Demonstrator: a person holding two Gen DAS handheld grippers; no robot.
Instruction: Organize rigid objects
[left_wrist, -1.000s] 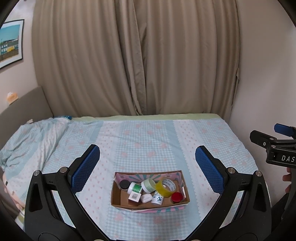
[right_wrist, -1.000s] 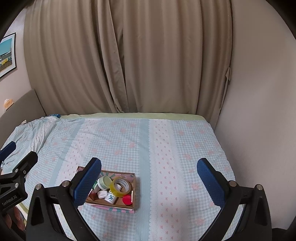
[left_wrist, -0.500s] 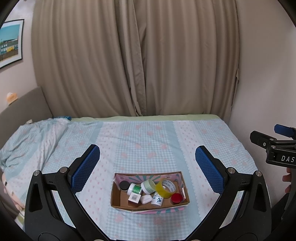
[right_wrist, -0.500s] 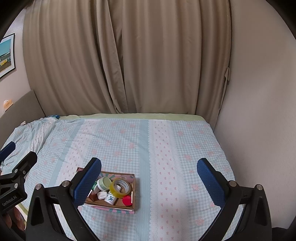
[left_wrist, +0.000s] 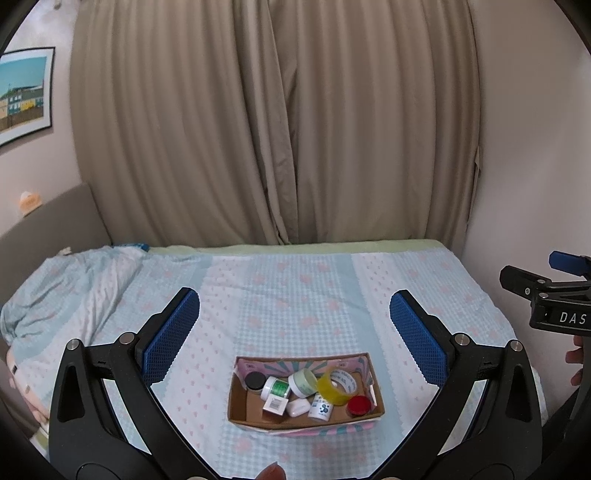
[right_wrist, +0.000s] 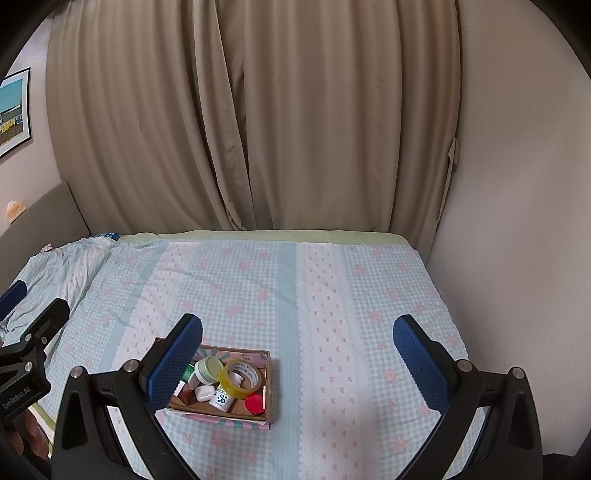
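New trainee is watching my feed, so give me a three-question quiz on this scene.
1. True or false: the left gripper is shut on the tape.
2. Which lies nearest the box's right wall? A. black lid B. red cap C. green jar
3. Fill in: the box sits on the ___.

Key: 1 false, both grippers are open and empty, right gripper too; 2 B; 3 bed.

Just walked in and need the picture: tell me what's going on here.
A person holds two grippers above a bed. The left gripper and right gripper are both open and empty. A cardboard box on the bed holds jars, a yellow tape roll and a red lid. Nothing is grasped yet.
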